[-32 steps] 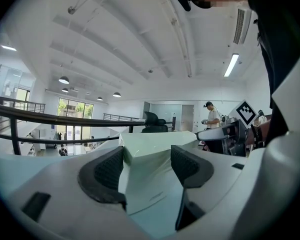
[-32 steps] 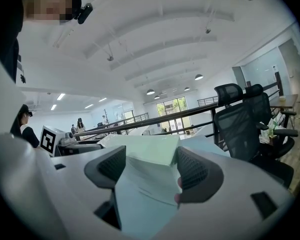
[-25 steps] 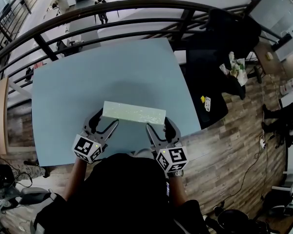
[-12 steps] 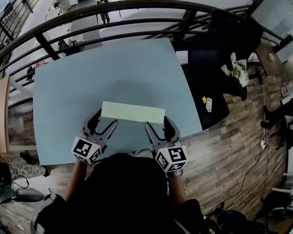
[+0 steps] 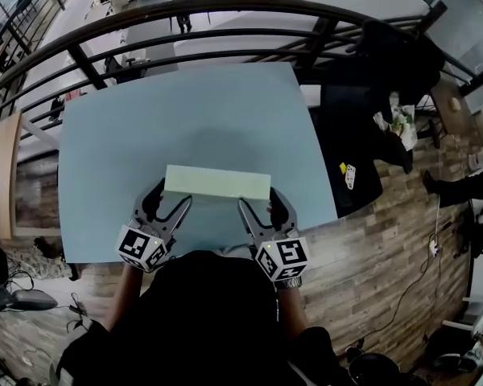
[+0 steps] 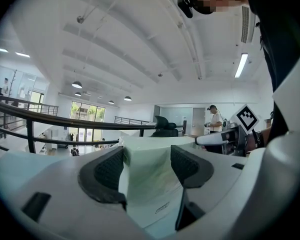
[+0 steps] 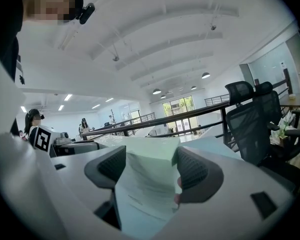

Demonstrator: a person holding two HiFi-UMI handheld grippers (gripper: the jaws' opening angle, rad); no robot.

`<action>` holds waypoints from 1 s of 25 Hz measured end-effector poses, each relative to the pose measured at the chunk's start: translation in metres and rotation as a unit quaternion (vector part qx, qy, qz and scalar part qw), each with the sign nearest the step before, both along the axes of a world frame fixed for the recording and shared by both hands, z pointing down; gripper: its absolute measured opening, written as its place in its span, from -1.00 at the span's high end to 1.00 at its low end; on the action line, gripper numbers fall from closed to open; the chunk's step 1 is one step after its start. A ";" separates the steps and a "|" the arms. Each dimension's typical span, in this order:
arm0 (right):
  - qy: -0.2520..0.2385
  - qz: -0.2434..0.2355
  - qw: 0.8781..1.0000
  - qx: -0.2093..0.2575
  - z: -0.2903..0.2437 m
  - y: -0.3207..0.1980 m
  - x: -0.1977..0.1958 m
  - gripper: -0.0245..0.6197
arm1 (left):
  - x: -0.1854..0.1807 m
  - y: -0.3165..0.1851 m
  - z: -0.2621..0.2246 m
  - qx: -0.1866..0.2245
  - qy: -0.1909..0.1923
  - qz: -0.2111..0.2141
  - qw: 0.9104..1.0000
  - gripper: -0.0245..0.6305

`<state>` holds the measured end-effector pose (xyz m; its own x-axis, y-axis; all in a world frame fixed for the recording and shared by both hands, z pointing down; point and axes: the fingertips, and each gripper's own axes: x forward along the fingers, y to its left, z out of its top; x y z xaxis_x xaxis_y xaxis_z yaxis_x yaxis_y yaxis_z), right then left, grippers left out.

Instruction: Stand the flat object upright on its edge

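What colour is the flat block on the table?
Pale mint green block, plain, no pattern. It shows best in the head view.

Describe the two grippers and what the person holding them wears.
The left gripper and right gripper match. Each has black curved fingers on a pale grey-white body, dark ribbed pads on the inner faces, and a white cube with black square markers at the rear. No cables show. The person wears a black top.
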<state>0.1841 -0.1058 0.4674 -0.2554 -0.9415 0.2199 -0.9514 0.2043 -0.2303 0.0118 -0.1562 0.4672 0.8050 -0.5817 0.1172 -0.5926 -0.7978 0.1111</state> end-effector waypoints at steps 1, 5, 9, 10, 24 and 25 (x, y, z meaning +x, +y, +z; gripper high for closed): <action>0.000 -0.004 1.000 0.001 0.000 -0.001 -0.002 0.00 | -0.002 0.000 0.000 0.000 0.000 -0.004 1.000 0.08; 0.000 -0.021 1.000 0.002 -0.001 -0.006 -0.010 0.00 | -0.013 0.002 0.001 -0.004 0.003 -0.022 1.000 0.08; 0.003 -0.039 0.999 0.004 -0.001 -0.012 -0.019 0.00 | -0.023 0.003 0.003 -0.004 0.001 -0.040 0.999 0.08; 0.004 -0.044 0.999 0.004 -0.002 -0.015 -0.021 0.00 | -0.026 0.003 0.003 -0.004 0.000 -0.045 0.999 0.08; 0.015 -0.094 0.995 0.008 -0.008 -0.032 -0.058 0.00 | -0.065 0.009 0.002 -0.011 -0.001 -0.097 0.995 0.08; 0.015 -0.096 0.995 0.007 -0.008 -0.033 -0.059 0.00 | -0.067 0.008 0.002 -0.011 -0.001 -0.099 0.995 0.08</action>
